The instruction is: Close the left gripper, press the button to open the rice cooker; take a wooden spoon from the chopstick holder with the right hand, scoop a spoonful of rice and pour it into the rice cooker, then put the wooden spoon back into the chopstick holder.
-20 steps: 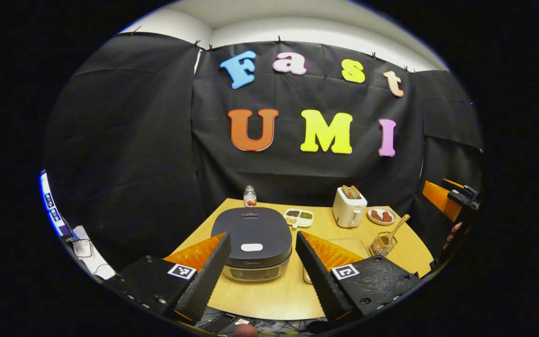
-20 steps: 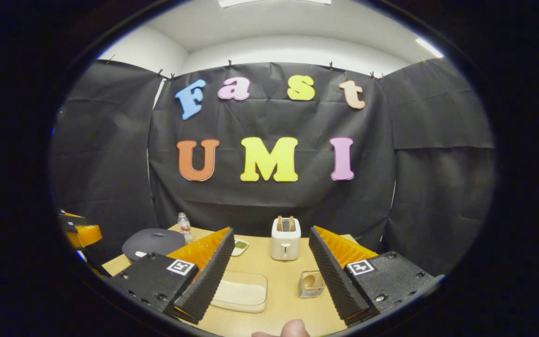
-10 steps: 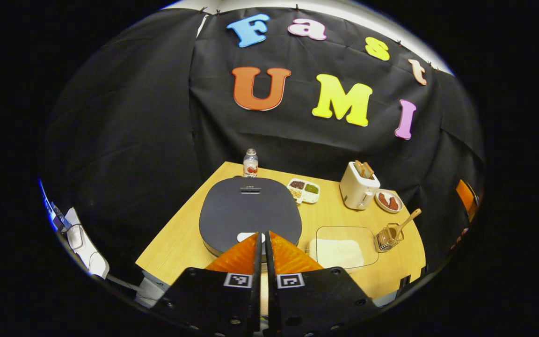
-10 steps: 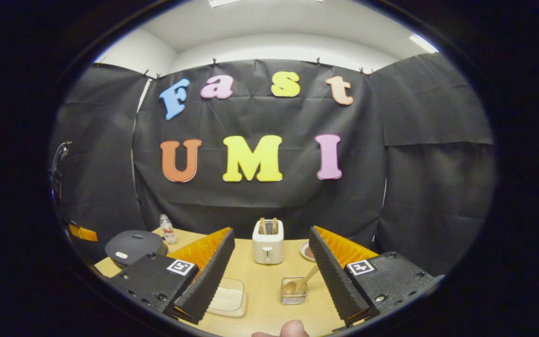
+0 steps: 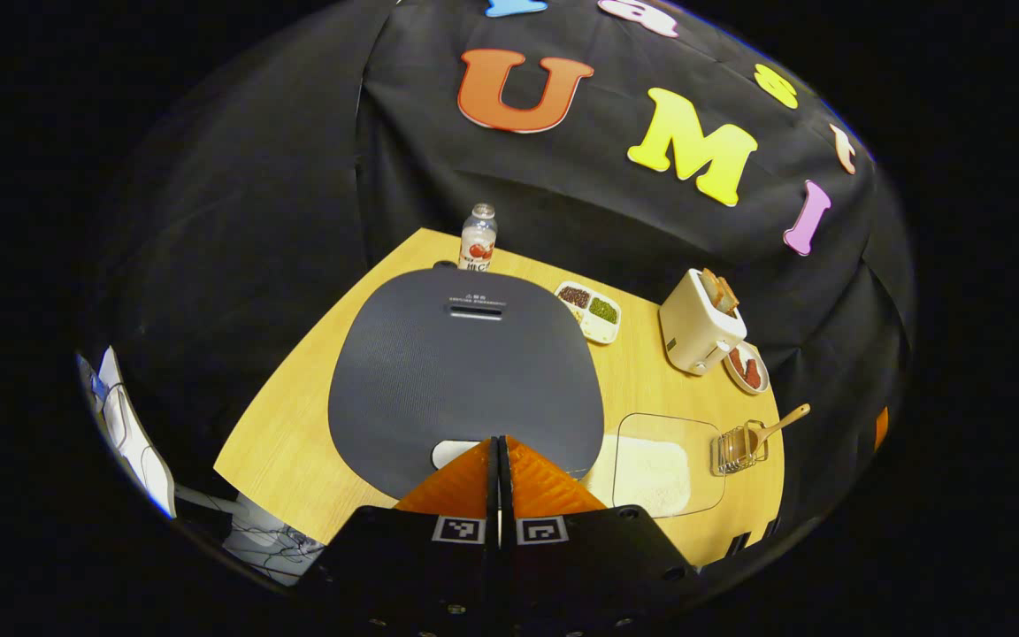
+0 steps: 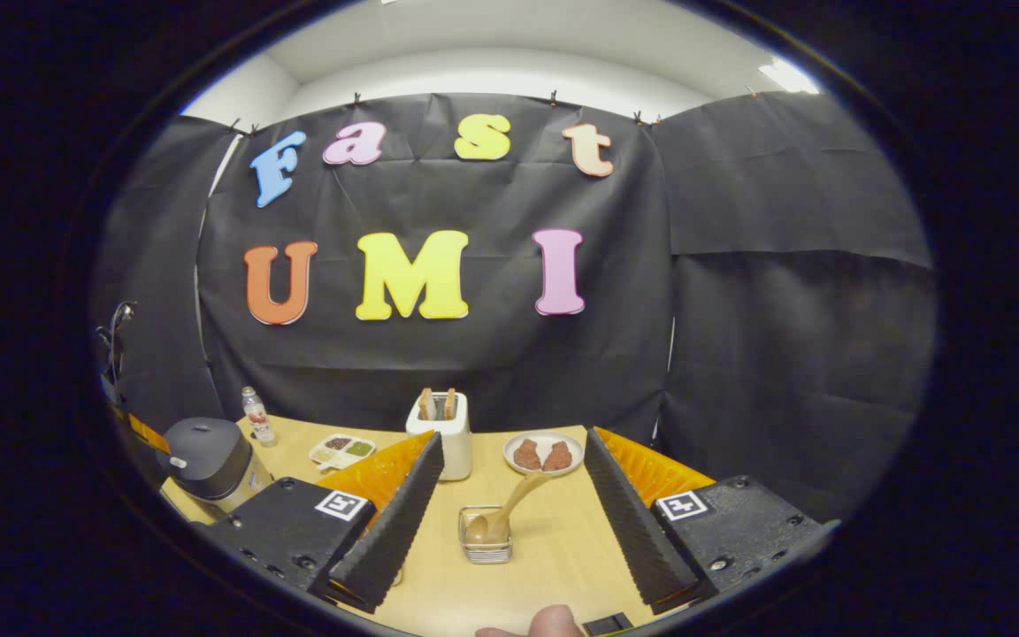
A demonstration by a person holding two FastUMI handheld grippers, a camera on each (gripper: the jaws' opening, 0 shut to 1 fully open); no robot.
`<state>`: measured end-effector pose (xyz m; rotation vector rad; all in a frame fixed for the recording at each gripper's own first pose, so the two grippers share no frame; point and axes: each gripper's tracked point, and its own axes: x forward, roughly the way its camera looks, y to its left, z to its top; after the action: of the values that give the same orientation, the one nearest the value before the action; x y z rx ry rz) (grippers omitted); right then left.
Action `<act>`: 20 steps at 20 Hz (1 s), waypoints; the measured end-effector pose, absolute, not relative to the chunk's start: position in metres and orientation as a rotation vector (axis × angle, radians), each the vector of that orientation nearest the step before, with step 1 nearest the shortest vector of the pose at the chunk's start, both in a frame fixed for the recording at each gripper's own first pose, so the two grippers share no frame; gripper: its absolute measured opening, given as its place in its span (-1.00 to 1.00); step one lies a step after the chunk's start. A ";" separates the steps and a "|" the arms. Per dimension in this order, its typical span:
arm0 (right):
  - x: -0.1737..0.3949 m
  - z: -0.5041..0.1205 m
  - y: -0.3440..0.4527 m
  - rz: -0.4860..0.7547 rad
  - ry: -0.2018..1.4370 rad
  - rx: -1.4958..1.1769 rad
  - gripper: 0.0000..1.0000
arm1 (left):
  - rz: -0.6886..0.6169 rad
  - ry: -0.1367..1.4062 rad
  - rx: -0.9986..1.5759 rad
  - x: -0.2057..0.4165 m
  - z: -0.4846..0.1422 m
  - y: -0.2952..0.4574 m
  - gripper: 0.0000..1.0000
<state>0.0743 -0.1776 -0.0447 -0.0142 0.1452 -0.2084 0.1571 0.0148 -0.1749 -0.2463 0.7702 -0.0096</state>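
the left gripper (image 5: 499, 440) has its fingers pressed together, empty, tips right at the pale button (image 5: 452, 453) on the near edge of the rice cooker (image 5: 465, 363) lid. the right gripper (image 6: 509, 442) is wide open, the wooden spoon (image 6: 505, 511) straight ahead in the chopstick holder (image 6: 485, 540).

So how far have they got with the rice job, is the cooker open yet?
Not yet. Done: the left gripper has its jaws shut, as the first step asks. In hand: it sits at the pale button on the rice cooker, whose lid is still down. Left: the wooden spoon stands untouched in the chopstick holder, in front of the open right gripper; scooping rice and returning the spoon remain.
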 end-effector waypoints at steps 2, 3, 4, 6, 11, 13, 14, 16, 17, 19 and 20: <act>0.074 -0.050 -0.188 -0.228 0.164 0.000 1.00 | 0.007 0.785 -0.236 0.161 -0.180 0.021 -1.00; 0.074 -0.052 -0.192 -0.236 0.169 0.005 1.00 | 0.008 0.777 -0.231 0.164 -0.180 0.021 -1.00; 0.074 -0.053 -0.194 -0.243 0.173 0.008 1.00 | 0.007 0.776 -0.228 0.165 -0.183 0.020 -1.00; 0.076 -0.056 -0.195 -0.248 0.178 0.007 1.00 | 0.010 0.794 -0.220 0.162 -0.189 0.019 -1.00; 0.079 -0.063 -0.187 -0.228 0.193 0.013 1.00 | 0.027 0.798 -0.188 0.156 -0.195 0.017 -1.00; 0.080 -0.066 -0.182 -0.219 0.200 0.020 1.00 | 0.050 0.790 -0.179 0.158 -0.197 0.016 -1.00; 0.079 -0.066 -0.178 -0.211 0.203 0.018 1.00 | 0.045 0.788 -0.161 0.153 -0.196 0.015 -1.00; 0.078 -0.065 -0.174 -0.202 0.200 0.012 1.00 | 0.045 0.769 -0.165 0.158 -0.197 0.016 -0.99; 0.078 -0.063 -0.174 -0.200 0.197 0.012 1.00 | 0.043 0.761 -0.173 0.156 -0.195 0.016 -0.99; 0.077 -0.059 -0.174 -0.201 0.189 0.008 1.00 | 0.034 0.737 -0.174 0.157 -0.195 0.016 -0.99; 0.076 -0.056 -0.175 -0.205 0.181 0.006 1.00 | 0.036 0.726 -0.183 0.157 -0.193 0.016 -0.99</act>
<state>0.0756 -0.1751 -0.0559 0.0057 0.1815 -0.2047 0.1573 0.0160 -0.1928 -0.1825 0.7261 0.0360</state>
